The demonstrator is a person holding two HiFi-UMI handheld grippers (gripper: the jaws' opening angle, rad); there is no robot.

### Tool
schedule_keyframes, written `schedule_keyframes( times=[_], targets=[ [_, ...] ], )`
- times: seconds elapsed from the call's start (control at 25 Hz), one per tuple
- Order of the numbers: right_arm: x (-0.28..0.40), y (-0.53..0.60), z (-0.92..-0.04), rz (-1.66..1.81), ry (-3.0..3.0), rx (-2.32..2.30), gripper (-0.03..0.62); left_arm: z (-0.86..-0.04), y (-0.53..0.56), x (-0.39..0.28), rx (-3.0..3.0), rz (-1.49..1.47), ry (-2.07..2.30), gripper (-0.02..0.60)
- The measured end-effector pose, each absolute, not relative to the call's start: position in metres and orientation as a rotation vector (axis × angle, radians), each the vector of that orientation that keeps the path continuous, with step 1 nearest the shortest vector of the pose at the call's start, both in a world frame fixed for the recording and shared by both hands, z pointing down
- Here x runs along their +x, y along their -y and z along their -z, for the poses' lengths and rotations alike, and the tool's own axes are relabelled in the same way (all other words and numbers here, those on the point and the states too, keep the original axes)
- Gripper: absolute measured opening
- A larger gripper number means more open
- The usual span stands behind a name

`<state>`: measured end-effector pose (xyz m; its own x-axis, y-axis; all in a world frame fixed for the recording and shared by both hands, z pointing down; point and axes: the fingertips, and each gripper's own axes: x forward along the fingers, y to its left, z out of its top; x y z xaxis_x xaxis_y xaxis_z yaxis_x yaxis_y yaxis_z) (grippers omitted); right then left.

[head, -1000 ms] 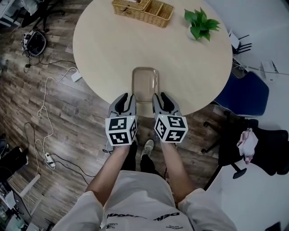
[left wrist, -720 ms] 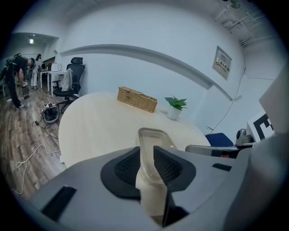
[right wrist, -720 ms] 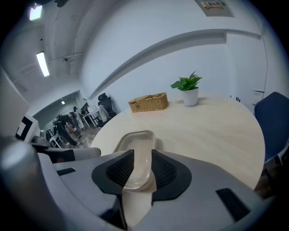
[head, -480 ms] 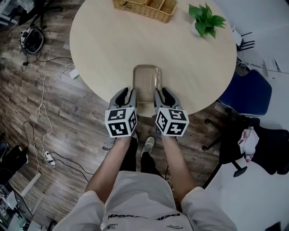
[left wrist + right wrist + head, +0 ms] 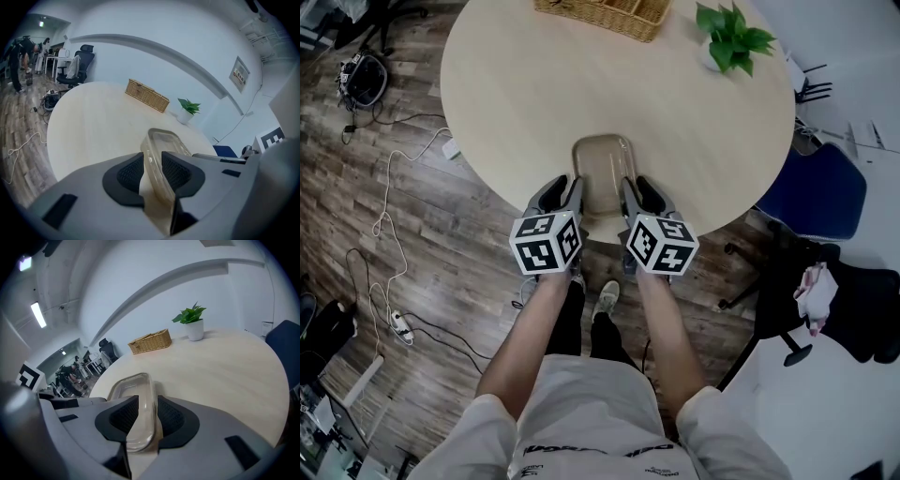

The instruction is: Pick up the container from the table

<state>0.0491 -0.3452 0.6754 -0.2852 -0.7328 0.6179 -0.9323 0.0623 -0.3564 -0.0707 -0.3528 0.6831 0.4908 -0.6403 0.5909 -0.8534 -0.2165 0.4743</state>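
The clear container (image 5: 600, 172) lies at the table's (image 5: 516, 94) near edge, its long axis running near to far. The left tool (image 5: 569, 192) straddles its left wall and the right tool (image 5: 637, 192) its right. Both tools' jaws have just widened and are not gripping.

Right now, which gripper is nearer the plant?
Right. The right gripper is astride the container rim on the plant side, left gripper opposite; both jaws have just been opening.

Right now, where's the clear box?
In the head view, the container sits on the table, at its near edge, side rims between the just-opened jaws of the left gripper and right gripper.
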Motion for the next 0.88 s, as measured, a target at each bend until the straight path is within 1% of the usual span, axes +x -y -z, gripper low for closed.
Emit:
schedule_keyframes(
  times=[0.24, 0.48, 0.64, 0.88],
  targets=[
    [0.059, 0.351, -0.675, -1.059, 2.066, 1.709, 0.149, -0.687, 0.352, -0.068, 1.908, -0.304, 1.215, 0.129],
    [0.057, 0.347, -0.692, -1.146, 2.064, 1.661, 0.146, -0.690, 0.350, -0.066, 1.886, -0.271, 1.208, 0.126],
    [0.055, 0.348, -0.691, -1.195, 2.080, 1.652, 0.126, -0.689, 0.350, -0.065, 1.870, -0.226, 1.201, 0.094],
    [0.055, 0.342, -0.685, -1.226, 2.106, 1.640, 0.094, -0.686, 0.350, -0.065, 1.828, -0.170, 1.170, 0.074]
  ],
)
